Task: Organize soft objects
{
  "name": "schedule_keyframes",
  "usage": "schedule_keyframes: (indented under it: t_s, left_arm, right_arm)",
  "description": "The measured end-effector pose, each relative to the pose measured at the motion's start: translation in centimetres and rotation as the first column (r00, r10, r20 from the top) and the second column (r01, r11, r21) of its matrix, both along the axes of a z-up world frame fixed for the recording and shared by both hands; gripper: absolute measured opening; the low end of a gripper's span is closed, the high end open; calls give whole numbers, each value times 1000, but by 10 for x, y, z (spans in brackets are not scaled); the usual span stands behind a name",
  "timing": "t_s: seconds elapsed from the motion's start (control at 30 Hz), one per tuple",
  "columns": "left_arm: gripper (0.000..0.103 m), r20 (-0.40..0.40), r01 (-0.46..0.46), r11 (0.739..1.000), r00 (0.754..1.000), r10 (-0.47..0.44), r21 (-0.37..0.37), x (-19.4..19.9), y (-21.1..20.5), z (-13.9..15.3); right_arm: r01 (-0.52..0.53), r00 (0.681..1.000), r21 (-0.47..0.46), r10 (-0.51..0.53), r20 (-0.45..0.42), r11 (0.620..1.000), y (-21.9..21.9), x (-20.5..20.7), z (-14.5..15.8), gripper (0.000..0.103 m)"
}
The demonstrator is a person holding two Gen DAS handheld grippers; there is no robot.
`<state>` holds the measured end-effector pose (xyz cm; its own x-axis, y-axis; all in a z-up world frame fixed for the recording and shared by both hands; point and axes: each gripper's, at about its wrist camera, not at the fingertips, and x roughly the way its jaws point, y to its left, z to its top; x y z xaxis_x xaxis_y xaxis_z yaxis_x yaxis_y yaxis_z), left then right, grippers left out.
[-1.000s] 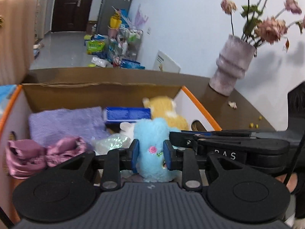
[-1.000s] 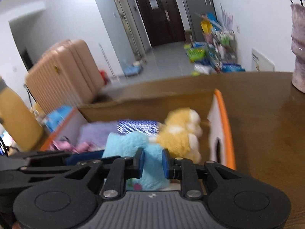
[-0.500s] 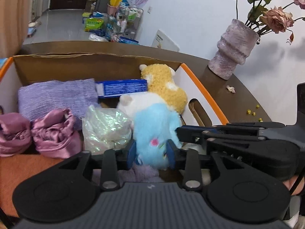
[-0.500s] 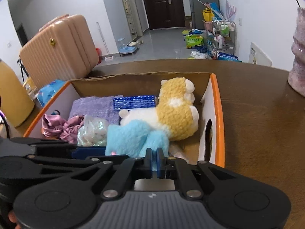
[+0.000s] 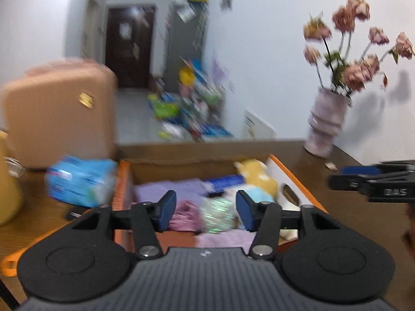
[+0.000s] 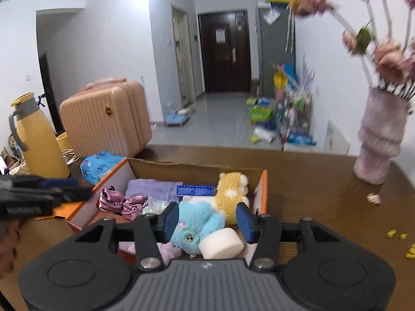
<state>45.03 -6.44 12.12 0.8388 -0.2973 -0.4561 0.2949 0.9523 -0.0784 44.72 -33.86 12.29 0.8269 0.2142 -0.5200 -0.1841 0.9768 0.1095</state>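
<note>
A: What's in the cardboard box (image 6: 193,167)?

B: A blue plush toy (image 6: 198,223) lies near the front, its pink flower facing out. A yellow plush (image 6: 230,194) lies just behind it against the right wall.

A: And on the left?

B: A folded purple towel (image 6: 153,189) at the back, pink satin scrunchies (image 6: 122,203) in front, and a shiny clear bag (image 5: 218,213) beside them.

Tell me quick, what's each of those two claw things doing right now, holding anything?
Left gripper: open, holding nothing, jaws have just been opening above the box.
Right gripper: open, nothing gripped, jaws have just been opening; blue plush toy lies loose below.
</note>
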Motion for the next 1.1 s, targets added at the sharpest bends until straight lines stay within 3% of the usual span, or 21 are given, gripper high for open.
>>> schedule_keyframes:
  t_s: [0.13,0.2,0.3,0.37,0.53,0.93,1.1]
  left_arm:
    - [80,159,-97,995,983,95,2,-46,19,-7]
    - [86,239,-152,988,960,147,4,-66,27,-16]
    - [94,253,-172,985,953,165,5,-84,38,-29]
    - [95,246,-169,986,955,165,-1,-92,42,-36]
    - [98,271,-171,985,948,166,-4,-112,47,-41]
    - [99,291,-169,985,941,173,-38,-155,58,-34]
    - [101,296,-187,981,936,192,-45,-203,65,-43]
  right_arm:
    - [41,991,1,-41,124,999,-1,-41,-2,59]
    - [75,964,-5,-71,256,997,1,-69,-8,86]
    - [146,893,-19,-123,433,989,8,-104,-27,98]
    - [176,868,-27,-142,476,984,15,-117,-37,103]
    - [186,875,-43,-146,461,982,31,-130,-47,103]
    - [174,858,2,-153,490,985,47,-171,-40,103]
    - [145,865,38,-145,481,989,49,-212,-47,103]
